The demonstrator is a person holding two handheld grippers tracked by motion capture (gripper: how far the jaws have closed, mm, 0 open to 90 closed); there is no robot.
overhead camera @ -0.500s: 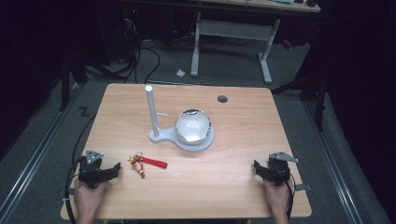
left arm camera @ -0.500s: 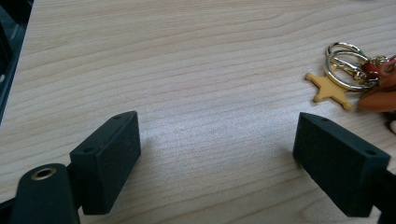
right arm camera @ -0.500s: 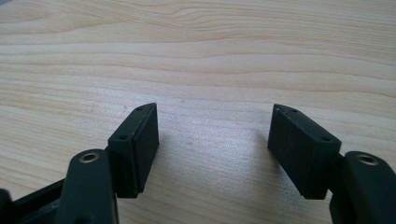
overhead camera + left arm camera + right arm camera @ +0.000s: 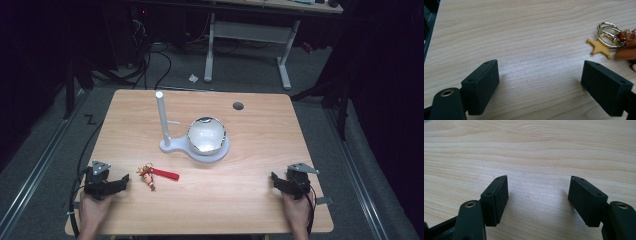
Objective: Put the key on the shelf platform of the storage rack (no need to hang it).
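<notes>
Nothing has shifted since half a second ago: I log left hand-held gripper and right hand-held gripper wide open, empty, resting on the surface; keychain untouched beside the left, so no step has begun.

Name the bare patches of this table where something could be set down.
Free: the right side between the stand and the right edge, the front strip between keychain and right hand-held gripper, the far-left corner. Crowded: centre, and beside the left hand-held gripper.

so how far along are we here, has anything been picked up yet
Nothing looks done. The left gripper and right gripper sit open and empty at the near edge. The keychain lies flat, untouched, in front of the white stand. Everything is left, whatever the job is.
</notes>
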